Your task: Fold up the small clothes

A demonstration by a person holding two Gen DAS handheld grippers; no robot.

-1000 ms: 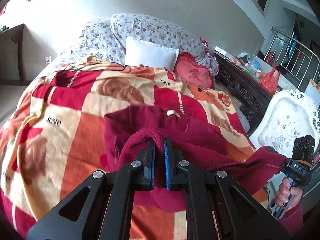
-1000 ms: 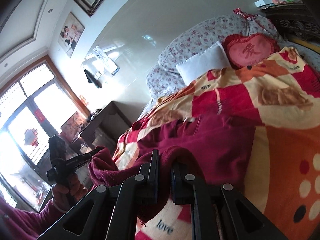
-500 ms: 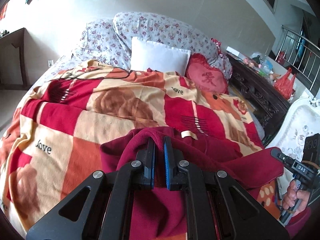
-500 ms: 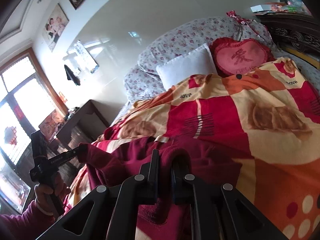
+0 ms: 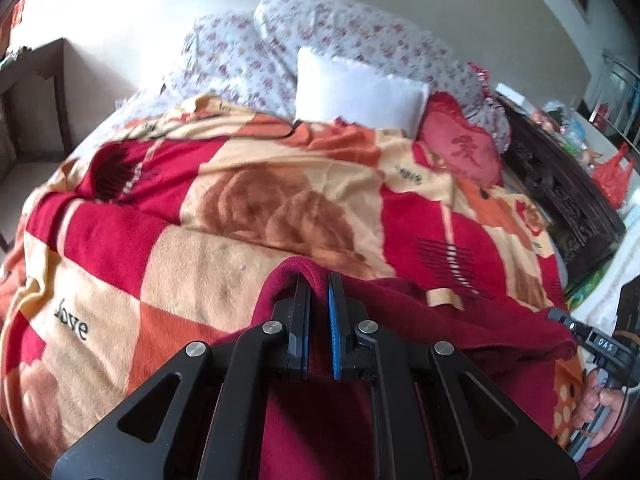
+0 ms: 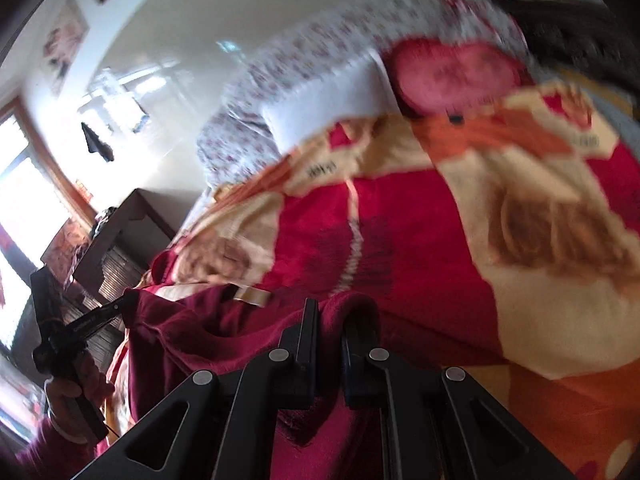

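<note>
maroon fleece garment | bunched, edge raised | pale neck tag showing | over patterned blanket

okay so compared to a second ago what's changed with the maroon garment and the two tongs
Both tongs, left and right, have carried the maroon garment forward up the bed: a second ago it lay spread on the patterned blanket ahead of them, and now its gripped edge is drawn up over that part. The pillows look nearer. Nothing was let go; each pair stays clamped on the same fabric edge, and the blanket and pillows haven't moved.
</note>
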